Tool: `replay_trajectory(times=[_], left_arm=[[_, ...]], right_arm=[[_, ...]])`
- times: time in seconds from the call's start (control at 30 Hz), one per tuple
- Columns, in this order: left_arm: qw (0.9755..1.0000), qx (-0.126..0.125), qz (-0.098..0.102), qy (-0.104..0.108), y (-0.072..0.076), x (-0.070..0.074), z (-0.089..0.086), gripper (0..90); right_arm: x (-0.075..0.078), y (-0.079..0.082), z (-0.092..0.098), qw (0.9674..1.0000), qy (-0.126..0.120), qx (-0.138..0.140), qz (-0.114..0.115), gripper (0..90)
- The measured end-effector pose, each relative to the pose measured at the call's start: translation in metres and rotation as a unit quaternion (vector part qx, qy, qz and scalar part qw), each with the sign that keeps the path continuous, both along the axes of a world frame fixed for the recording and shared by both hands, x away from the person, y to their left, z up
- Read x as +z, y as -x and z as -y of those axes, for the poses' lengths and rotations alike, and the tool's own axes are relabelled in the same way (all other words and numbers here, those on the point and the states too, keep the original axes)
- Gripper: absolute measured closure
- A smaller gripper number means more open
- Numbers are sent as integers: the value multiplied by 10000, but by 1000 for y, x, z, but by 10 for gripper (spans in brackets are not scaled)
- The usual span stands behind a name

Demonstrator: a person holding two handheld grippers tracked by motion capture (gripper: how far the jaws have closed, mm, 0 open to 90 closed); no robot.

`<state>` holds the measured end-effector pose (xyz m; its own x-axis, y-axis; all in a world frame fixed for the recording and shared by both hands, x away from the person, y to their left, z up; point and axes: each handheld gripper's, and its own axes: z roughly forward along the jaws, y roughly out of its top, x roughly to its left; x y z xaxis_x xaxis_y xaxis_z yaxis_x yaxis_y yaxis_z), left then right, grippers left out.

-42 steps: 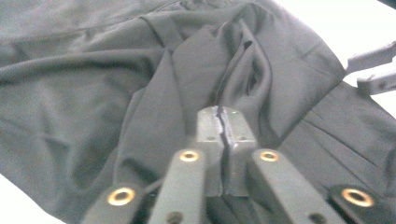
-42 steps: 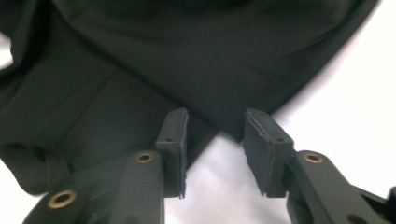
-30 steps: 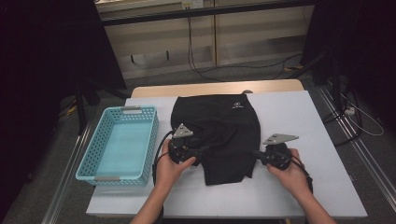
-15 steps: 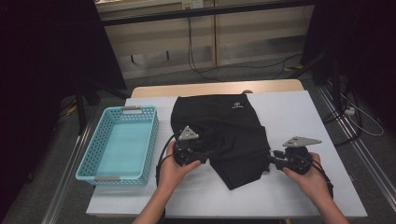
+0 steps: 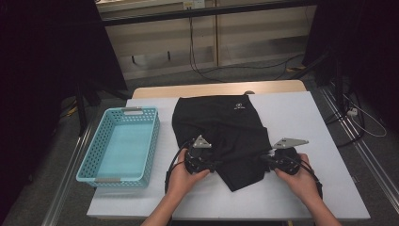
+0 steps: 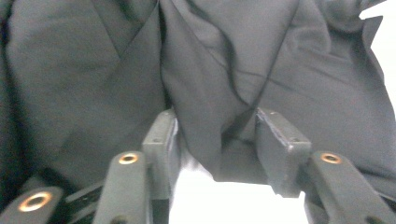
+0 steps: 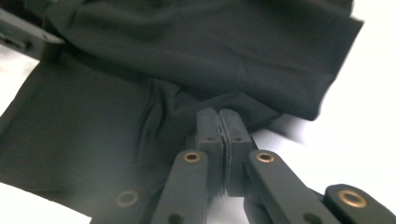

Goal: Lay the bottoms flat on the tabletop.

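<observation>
A black garment (image 5: pixel 221 127) with a small white logo lies spread on the white table (image 5: pixel 306 117). At its near left edge my left gripper (image 5: pixel 212 165) stands open. In the left gripper view a fold of the garment (image 6: pixel 210 84) hangs between the wide-apart jaws of this gripper (image 6: pixel 217 144). My right gripper (image 5: pixel 264 160) is at the garment's near right edge. In the right gripper view this gripper (image 7: pixel 219 123) is shut on the puckered cloth (image 7: pixel 140 107). A hand holds each gripper.
A teal plastic basket (image 5: pixel 154 141), with nothing in it, stands on the left of the table. Bare white tabletop lies to the right of the garment and along the near edge. Cables run over the floor beyond the table.
The right gripper swung out to the right with the cloth, then came back a little leftward. The left gripper shifted slightly right and nearer. The garment's near end now tapers to a point.
</observation>
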<state>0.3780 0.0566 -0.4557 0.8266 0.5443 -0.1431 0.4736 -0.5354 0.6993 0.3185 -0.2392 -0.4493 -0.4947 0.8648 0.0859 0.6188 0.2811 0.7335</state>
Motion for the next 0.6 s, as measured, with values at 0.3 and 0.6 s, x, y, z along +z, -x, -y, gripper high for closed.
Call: replay_trajectory(times=[0.3, 0.6], left_arm=[[9993, 333, -140, 85, -10, 12, -13, 878], [9976, 660, -86, 206, -27, 13, -36, 878]], right_arm=[[3, 10, 6, 9999, -4, 28, 99, 817], [3, 15, 4, 10000, -43, -17, 76, 723]])
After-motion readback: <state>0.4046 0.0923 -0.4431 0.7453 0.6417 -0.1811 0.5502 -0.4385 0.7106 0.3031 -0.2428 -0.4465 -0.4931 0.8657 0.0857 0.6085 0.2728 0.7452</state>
